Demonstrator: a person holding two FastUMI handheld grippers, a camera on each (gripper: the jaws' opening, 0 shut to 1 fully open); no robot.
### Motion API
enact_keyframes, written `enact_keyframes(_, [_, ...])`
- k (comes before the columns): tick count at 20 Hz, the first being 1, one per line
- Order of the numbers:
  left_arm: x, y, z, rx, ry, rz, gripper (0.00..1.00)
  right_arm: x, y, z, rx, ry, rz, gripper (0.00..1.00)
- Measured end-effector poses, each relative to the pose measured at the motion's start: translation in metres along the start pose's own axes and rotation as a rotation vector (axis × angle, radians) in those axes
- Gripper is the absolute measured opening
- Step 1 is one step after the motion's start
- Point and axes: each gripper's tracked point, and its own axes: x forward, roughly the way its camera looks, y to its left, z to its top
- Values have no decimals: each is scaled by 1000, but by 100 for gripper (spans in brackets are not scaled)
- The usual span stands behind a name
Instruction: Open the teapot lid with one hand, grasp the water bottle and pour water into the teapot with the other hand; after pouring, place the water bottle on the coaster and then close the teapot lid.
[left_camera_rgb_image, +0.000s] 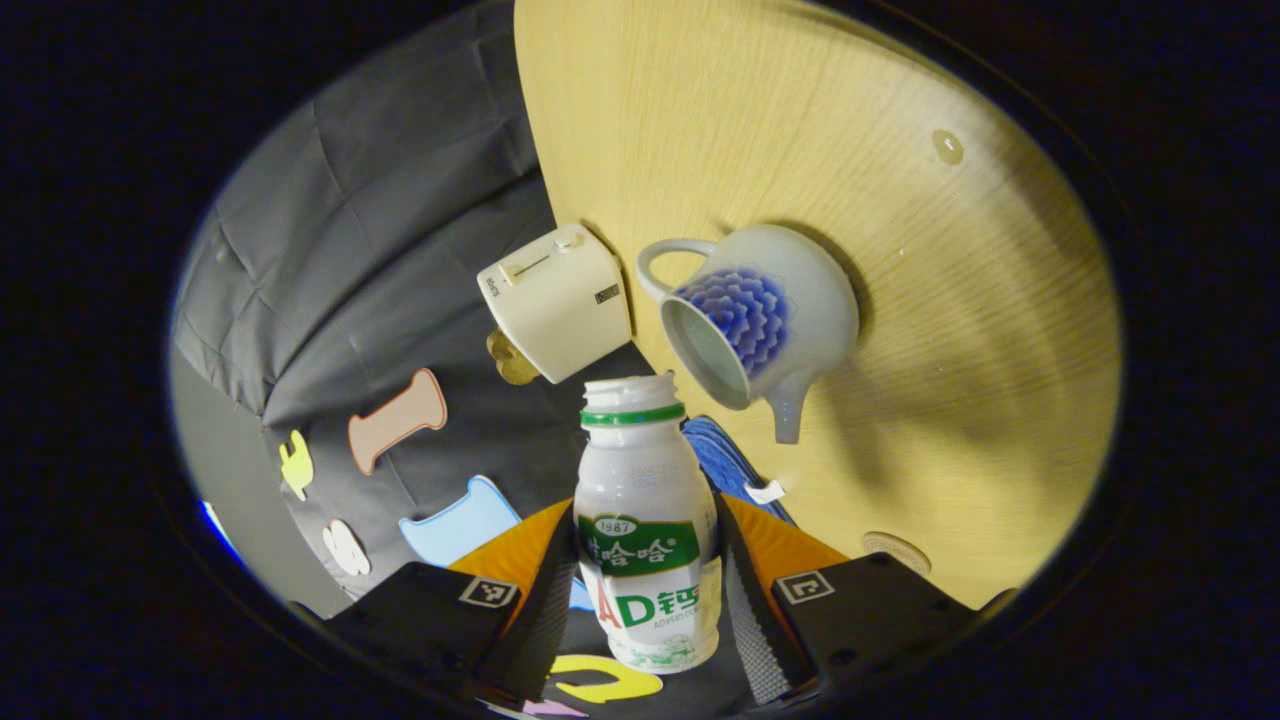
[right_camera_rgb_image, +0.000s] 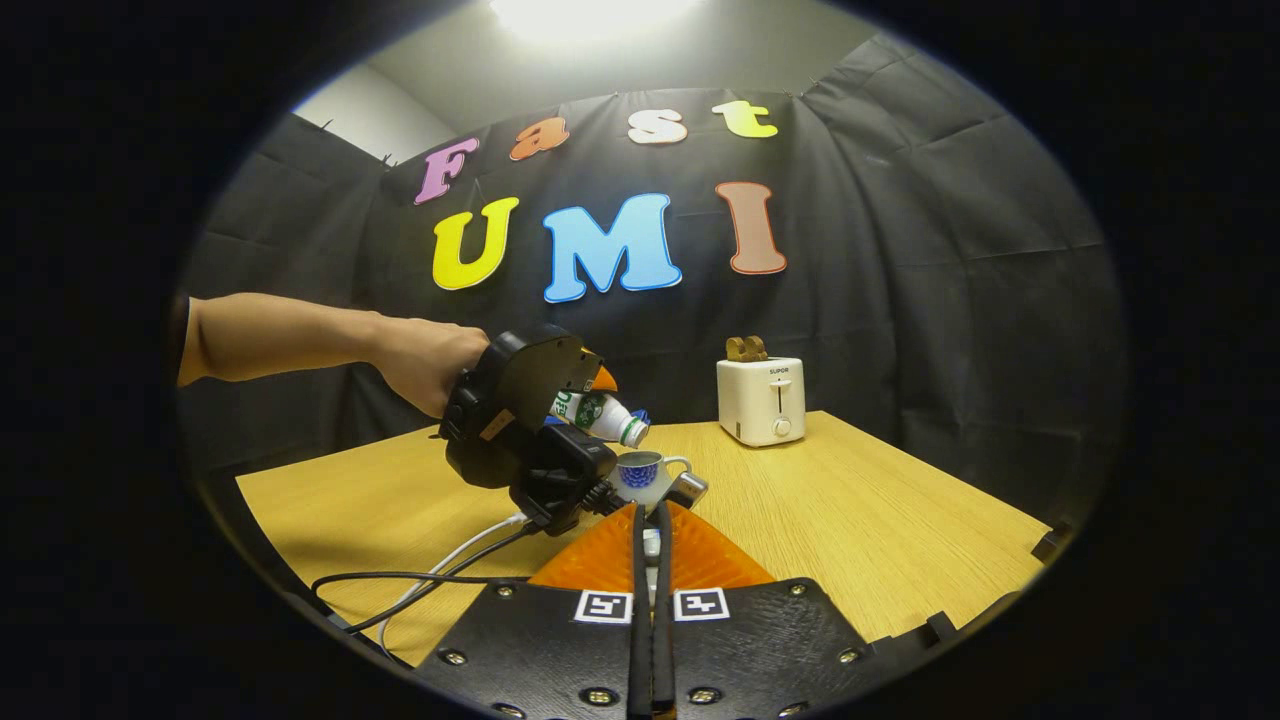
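Left gripper (left_camera_rgb_image: 650, 600) jaws clamp white plastic water bottle (left_camera_rgb_image: 645, 530), tilted above open white-blue ceramic teapot (left_camera_rgb_image: 760, 320); right gripper (right_camera_rgb_image: 651, 600) jaws nearly closed, pinching something small, likely lid; keep neck over opening, tip slowly

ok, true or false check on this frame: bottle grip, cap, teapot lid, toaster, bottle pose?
1. The left tongs grip the water bottle. True.
2. The bottle is capped. False: its mouth is open.
3. The teapot has its lid on. False: the top is open and the inside shows.
4. A toaster stands on the table. True.
5. The bottle stands upright on the table. False: it is held in the air, tilted toward the teapot.
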Motion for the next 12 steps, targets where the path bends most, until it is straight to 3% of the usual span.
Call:
enact_keyframes(10, [4,-4,7,-161,-51,20,78,1,0,-1,20,-6,5,1])
enact_keyframes(12, [4,-8,9,-244,-72,22,84,-1,0,5,24,-29,3,1])
